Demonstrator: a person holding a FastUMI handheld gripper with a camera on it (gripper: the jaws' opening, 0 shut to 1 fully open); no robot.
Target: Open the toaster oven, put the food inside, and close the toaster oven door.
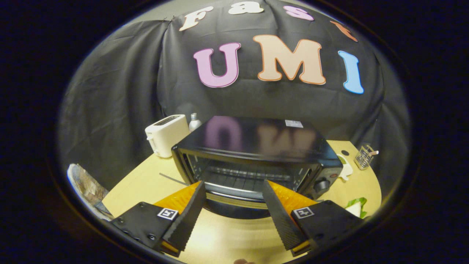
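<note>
Toaster oven (pixel 256 154) is set on the wooden table (pixel 139 183), its door (pixel 234 194) seemingly dropped open, the rack bare inside. The hinged door is judged stiff and best moved by its front edge. Gripper (pixel 231 194) is spread wide, empty, fingertips just short of the door. Food (pixel 357 206) lies beside the oven; a wire holder (pixel 363 157) holds small items.

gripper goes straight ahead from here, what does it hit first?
Probably the toaster oven, at its open door's handle bar, which spans the gap just ahead of the gripper. The jaws stand open, holding nothing. Depth is hard to judge in this view.
</note>
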